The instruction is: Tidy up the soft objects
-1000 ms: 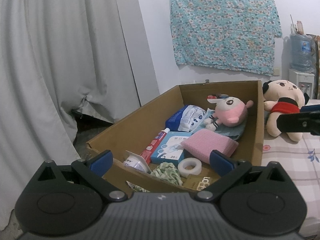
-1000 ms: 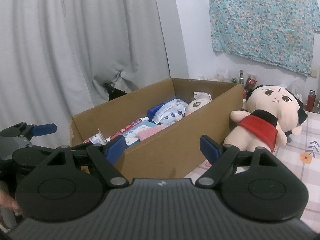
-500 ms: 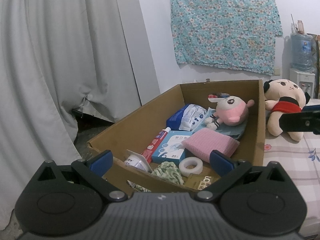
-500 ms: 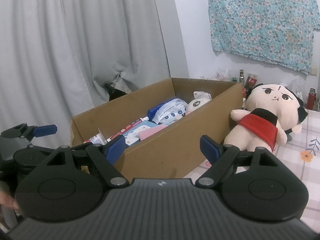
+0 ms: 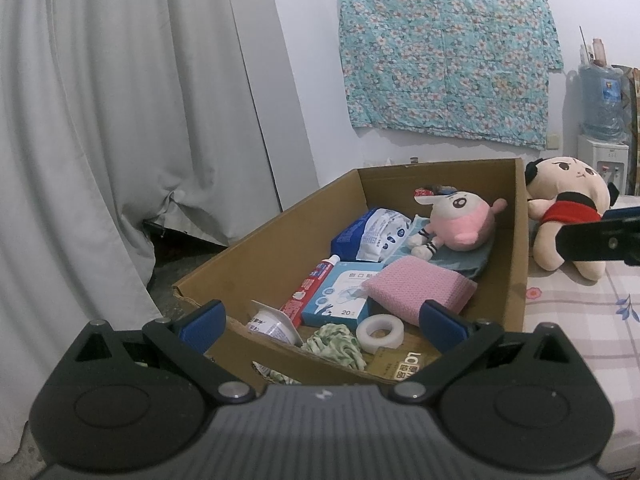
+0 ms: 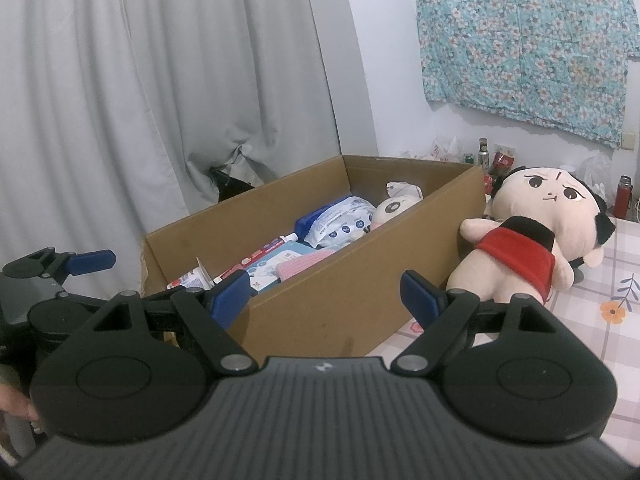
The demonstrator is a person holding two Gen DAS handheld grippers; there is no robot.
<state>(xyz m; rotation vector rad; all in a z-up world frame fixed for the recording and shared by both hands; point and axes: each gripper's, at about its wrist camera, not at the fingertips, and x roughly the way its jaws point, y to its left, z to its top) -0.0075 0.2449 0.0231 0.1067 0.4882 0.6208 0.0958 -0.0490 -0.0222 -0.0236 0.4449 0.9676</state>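
Note:
An open cardboard box (image 5: 516, 240) (image 6: 328, 312) sits at the edge of a bed. Inside lie a pink plush toy (image 5: 464, 224), a folded pink cloth (image 5: 420, 292), a green patterned fabric piece (image 5: 336, 346), a tape roll (image 5: 380, 332), a toothpaste tube (image 5: 308, 292), a blue-white box (image 5: 340, 296) and a blue wipes pack (image 5: 368, 236) (image 6: 336, 224). A big doll in a red top (image 5: 568, 208) (image 6: 532, 240) lies on the bed right of the box. My left gripper (image 5: 322, 322) hangs open over the box's near end, empty. My right gripper (image 6: 324, 296) stands open before the box's side wall, empty.
Grey curtains (image 5: 120, 120) hang at the left, a floral cloth (image 5: 444, 48) on the wall. A water dispenser (image 5: 604, 132) stands at the far right. The bed has a checked flowered sheet (image 6: 608, 320). Bottles (image 6: 492, 156) stand behind the box. Part of a hand (image 6: 16, 408) shows at the lower left.

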